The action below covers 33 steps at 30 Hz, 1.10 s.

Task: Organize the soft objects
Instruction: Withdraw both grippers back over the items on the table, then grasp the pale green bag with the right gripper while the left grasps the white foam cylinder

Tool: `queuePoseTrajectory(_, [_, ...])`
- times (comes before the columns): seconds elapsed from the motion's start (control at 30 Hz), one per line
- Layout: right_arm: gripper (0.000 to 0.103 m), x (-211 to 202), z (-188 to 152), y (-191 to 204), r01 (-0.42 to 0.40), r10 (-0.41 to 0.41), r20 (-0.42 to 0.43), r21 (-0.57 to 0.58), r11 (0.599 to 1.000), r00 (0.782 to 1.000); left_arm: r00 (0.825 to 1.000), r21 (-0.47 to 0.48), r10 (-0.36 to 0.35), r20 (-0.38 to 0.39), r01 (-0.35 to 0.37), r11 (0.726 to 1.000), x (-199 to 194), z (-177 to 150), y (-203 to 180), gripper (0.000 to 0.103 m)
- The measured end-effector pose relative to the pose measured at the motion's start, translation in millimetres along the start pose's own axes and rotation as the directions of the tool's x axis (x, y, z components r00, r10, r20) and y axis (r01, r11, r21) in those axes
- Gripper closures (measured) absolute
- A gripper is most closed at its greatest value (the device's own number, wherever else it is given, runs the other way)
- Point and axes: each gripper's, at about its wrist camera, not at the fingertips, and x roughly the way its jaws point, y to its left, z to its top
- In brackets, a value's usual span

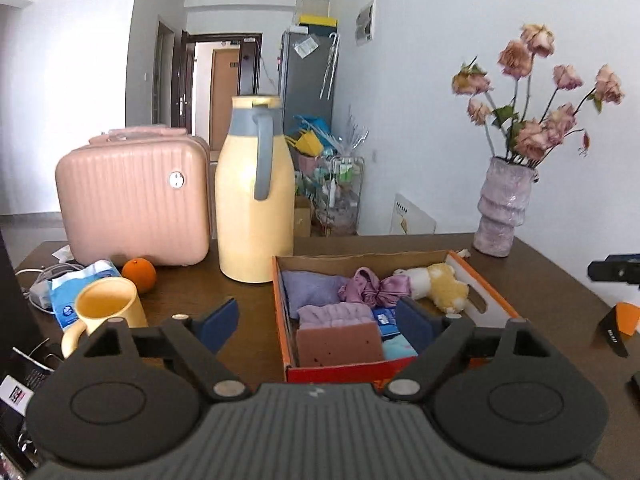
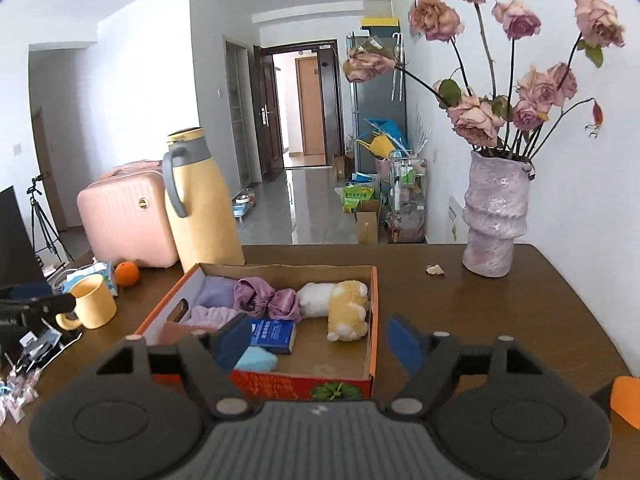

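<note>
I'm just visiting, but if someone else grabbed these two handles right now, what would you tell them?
Left gripper: open, empty, over the box's near-left corner.
Right gripper: open, empty, at the box's near edge.
The box holds a plush toy, purple scrunchie, lilac cloths, pink sponge, blue packet and light blue cloth.
Done: the soft things seen are boxed.
Left: perhaps tidying; no others show.

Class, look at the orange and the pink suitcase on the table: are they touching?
Apart. The right wrist view shows dark table between the orange and the pink suitcase.
</note>
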Motion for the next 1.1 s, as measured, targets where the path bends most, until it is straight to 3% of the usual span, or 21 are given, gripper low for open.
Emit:
queuePoseTrajectory(0.1, [0.028, -16, -5, 9, -0.025, 0.025, 0.023, -0.004, 1.0, 0.999, 1.0, 0.001, -0.008, 0.025, 0.008, 1.0, -21, -5, -7, 0.01])
queuePoseTrajectory(0.23, [0.028, -46, -35, 22, -0.017, 0.018, 0.084, -0.018, 1.0, 0.996, 0.999, 0.017, 0.005, 0.045, -0.006, 1.0, -49, -39, -17, 0.008])
queuePoseTrajectory(0.3, [0.027, -63, -66, 30, -0.036, 0.039, 0.105, -0.03, 0.999, 0.994, 0.997, -0.019, -0.069, 0.041, 0.07, 0.997, -69, -70, -18, 0.004])
queuePoseTrajectory(0.4, [0.026, -86, -117, 42, -0.056, 0.059, 0.107, -0.033, 0.998, 0.992, 0.989, -0.103, -0.149, -0.02, 0.146, 0.984, -88, -120, -20, 0.004])
queuePoseTrajectory(0.57, [0.026, -110, -193, 54, -0.051, 0.05, 0.042, 0.014, 0.999, 0.998, 0.982, -0.102, -0.148, -0.117, 0.137, 0.985, -105, -184, -42, 0.004])
queuePoseTrajectory(0.7, [0.026, -109, -214, 58, -0.079, 0.08, -0.009, 0.021, 0.997, 0.997, 0.981, -0.044, -0.139, -0.132, 0.134, 0.99, -102, -190, -57, 0.004])
queuePoseTrajectory(0.8, [0.026, -108, -212, 60, -0.034, 0.034, 0.012, 0.013, 0.999, 0.999, 0.98, -0.06, -0.153, -0.131, 0.146, 0.987, -93, -185, -64, 0.004])
queuePoseTrajectory(0.97, [0.026, -101, -212, 60, -0.064, 0.064, 0.032, 0.01, 0.998, 0.997, 0.978, -0.064, -0.162, -0.13, 0.155, 0.986, -77, -179, -73, 0.004])
queuePoseTrajectory(1.1, [0.028, -77, -207, 49, -0.041, 0.041, 0.014, 0.04, 0.998, 0.999, 0.975, -0.041, -0.169, -0.144, 0.164, 0.986, -53, -172, -85, 0.019])
